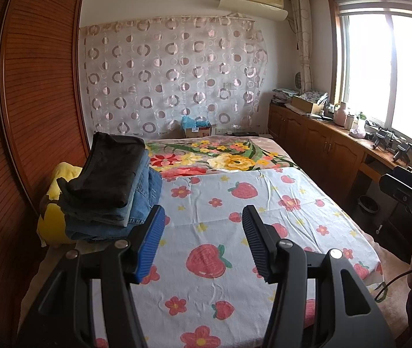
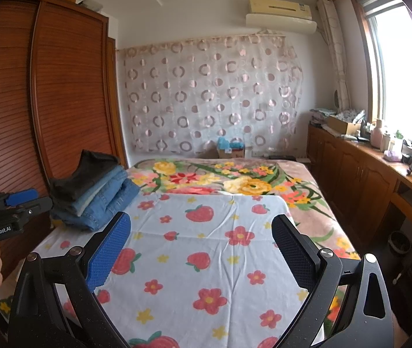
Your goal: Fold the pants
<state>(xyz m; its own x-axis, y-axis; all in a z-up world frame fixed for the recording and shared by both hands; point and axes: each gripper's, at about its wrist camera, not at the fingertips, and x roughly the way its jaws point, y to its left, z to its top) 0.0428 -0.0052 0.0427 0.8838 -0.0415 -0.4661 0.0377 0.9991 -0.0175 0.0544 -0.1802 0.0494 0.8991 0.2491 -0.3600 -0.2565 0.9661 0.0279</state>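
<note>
Folded pants stack (image 1: 110, 185) lies just beyond open left claw (image 1: 203, 217).

Denim and dark cloth pants (image 1: 110, 191) on a creased cotton sheet (image 1: 235, 232); ribbed glossy wood wardrobe (image 1: 31, 87).

"GenRobot.AI" in white on the black body of the left tool (image 2: 17, 200), right-wrist view.

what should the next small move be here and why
Probably reach the left gripper toward the stack of folded pants at the sheet's left edge. Both it and the right gripper are open and empty, with no pants spread on the sheet.
</note>
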